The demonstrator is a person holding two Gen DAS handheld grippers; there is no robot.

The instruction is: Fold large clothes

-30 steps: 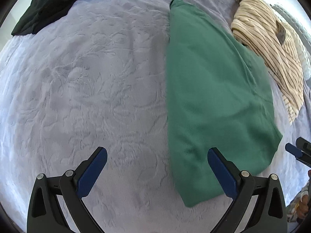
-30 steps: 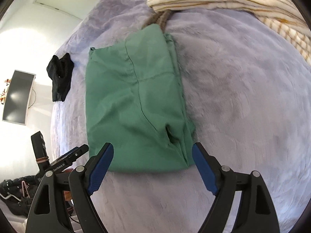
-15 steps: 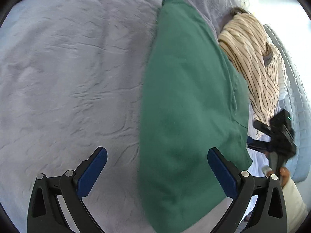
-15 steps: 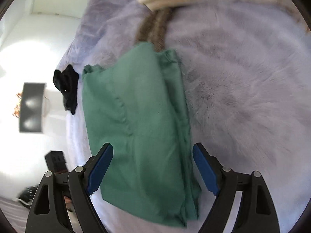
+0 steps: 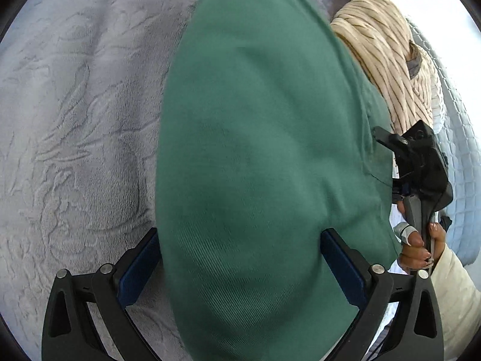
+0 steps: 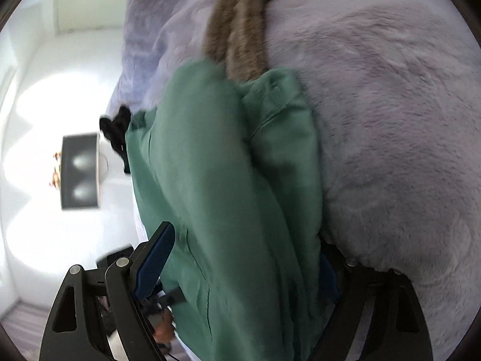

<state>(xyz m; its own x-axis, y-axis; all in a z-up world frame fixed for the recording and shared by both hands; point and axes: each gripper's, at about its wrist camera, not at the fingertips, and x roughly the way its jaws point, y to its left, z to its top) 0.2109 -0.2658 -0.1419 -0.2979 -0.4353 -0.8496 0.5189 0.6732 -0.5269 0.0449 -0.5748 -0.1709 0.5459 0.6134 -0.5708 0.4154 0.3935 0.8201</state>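
Closing in since a second ago, both spread; left gripper (image 5: 240, 267) narrowing, right gripper (image 6: 249, 258) straddling folded green garment (image 5: 258, 138); next fold likely.

Folded garment (image 5: 255, 150) flat on the bed (image 5: 84, 120), striped sweater (image 5: 381, 60) just beyond its right edge.

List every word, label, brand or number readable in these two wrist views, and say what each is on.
No readable text in either view.
Green garment: no visible tag or print.
Striped beige garment: stripes only, no lettering.
Dark screen on the wall: glare only, nothing legible.
Right tongs' body, seen from the left wrist: any marking too small and blurred to read.
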